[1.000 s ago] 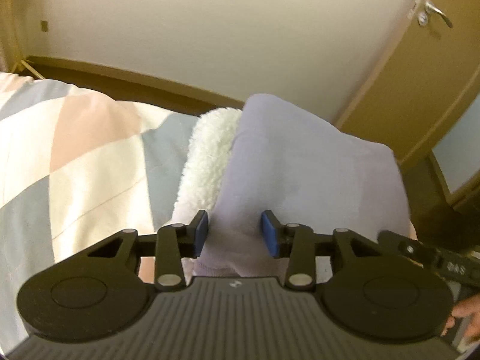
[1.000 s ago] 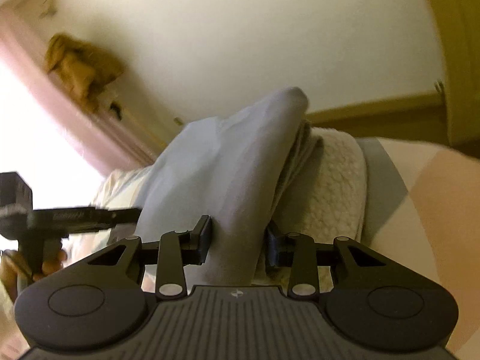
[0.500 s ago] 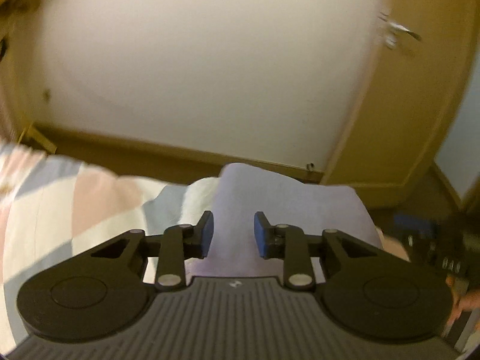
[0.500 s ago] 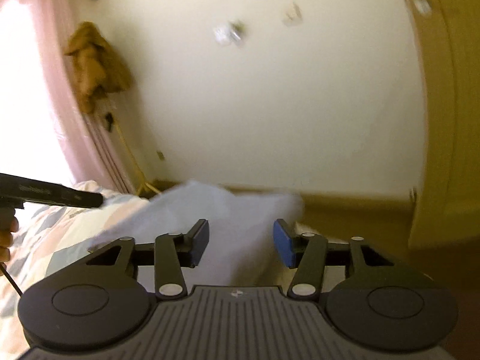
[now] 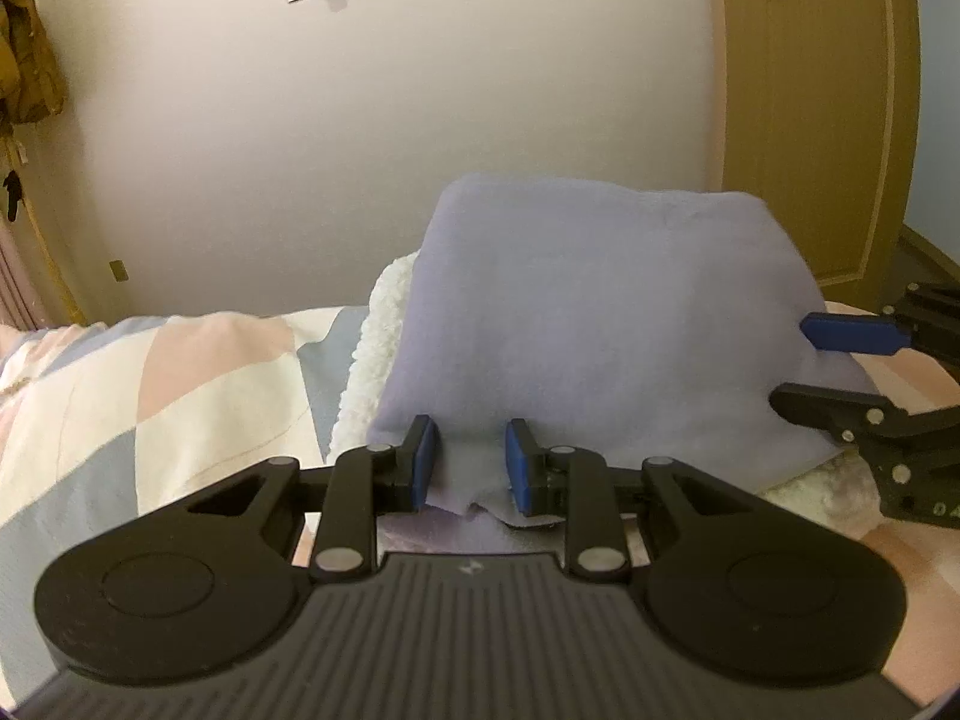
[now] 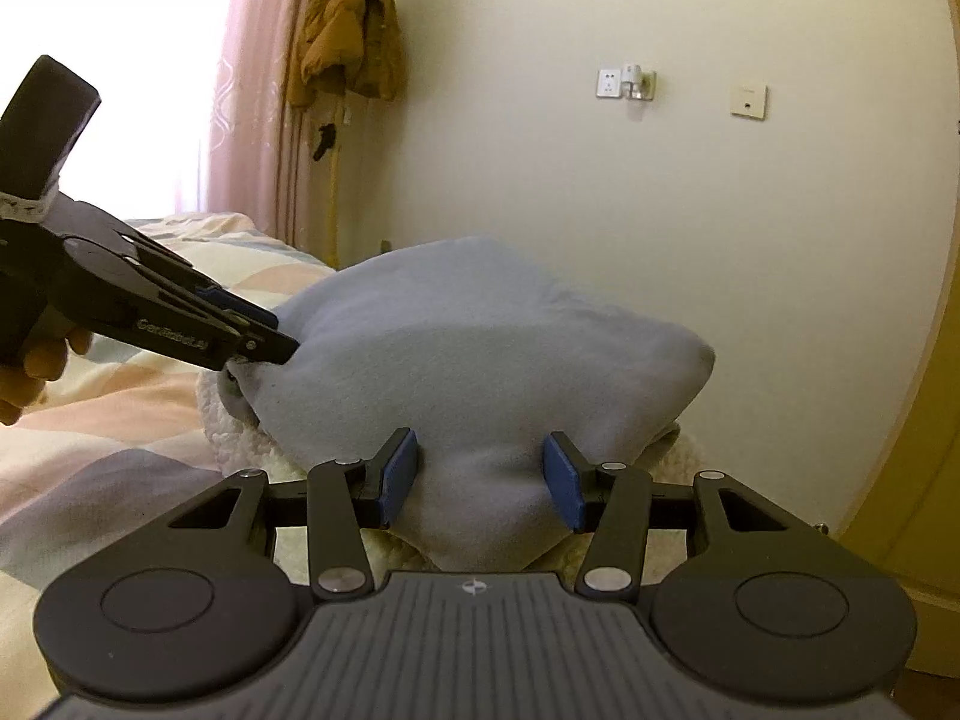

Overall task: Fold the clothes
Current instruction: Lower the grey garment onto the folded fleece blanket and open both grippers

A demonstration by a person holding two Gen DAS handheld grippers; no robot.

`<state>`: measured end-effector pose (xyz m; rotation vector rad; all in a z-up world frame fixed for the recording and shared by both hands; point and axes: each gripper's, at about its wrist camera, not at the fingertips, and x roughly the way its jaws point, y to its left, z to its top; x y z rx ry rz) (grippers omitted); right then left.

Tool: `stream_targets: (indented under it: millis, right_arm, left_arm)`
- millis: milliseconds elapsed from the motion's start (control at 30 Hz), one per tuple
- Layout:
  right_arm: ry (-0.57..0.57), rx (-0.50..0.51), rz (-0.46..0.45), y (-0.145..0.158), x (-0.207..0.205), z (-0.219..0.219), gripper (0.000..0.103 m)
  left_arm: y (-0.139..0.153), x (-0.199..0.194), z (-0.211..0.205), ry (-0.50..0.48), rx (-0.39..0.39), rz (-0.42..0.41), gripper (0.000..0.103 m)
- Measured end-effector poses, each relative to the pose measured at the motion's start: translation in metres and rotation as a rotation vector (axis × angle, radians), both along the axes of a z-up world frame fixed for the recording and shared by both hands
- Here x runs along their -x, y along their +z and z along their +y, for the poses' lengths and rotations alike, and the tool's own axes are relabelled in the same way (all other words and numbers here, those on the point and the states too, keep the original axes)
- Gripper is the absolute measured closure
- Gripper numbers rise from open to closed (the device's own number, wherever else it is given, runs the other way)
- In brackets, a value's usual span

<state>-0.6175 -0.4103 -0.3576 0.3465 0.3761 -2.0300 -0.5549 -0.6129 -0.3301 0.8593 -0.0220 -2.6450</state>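
Note:
A lavender-grey garment [image 5: 600, 312] with a white fleecy lining [image 5: 372, 348] lies folded in a thick bundle on the bed. My left gripper [image 5: 471, 468] is at its near left edge, pads shut on a small flap of the cloth. From the right wrist view, the left gripper [image 6: 282, 348] pinches the garment [image 6: 480, 348] at its left corner. My right gripper [image 6: 480, 480] stands at the near edge, jaws wide, with a bulge of cloth lying between the pads. Seen from the left wrist, the right gripper [image 5: 792, 360] straddles the bundle's right edge.
A patchwork duvet [image 5: 180, 390] in pink, cream and grey covers the bed. The pale wall rises just behind the bundle, with a wooden door [image 5: 810, 120] at the right. A brown coat [image 6: 348, 24] hangs by a pink curtain [image 6: 252, 90]. A hand [image 6: 36, 366] holds the left gripper.
Both grippers rolled level and came down, laying the garment on the bed. The left jaws narrowed onto the cloth. The right jaws widened, and the cloth they pinched now lies loose between them.

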Motion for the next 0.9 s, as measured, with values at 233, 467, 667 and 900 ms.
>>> stream_targets:
  millis: [233,467,667,900]
  right_arm:
    - [-0.01,-0.01,0.003,0.028,0.009,-0.01,0.053]
    - [-0.032,0.047,-0.018,0.047,0.012,-0.002,0.053]
    - [0.015,-0.066,0.027,0.007,-0.002,-0.011,0.049]
    - [0.0,-0.064,0.031,0.017,-0.002,-0.012,0.048]
  left_arm:
    - [0.023,0.001,0.0,0.017,-0.025,-0.003,0.08]
    - [0.048,-0.013,0.007,0.033,-0.069,0.064,0.08]
    - [0.011,-0.005,-0.001,0.066,-0.073,-0.004,0.077]
    - [0.019,-0.005,0.004,0.1,-0.08,-0.004,0.077]
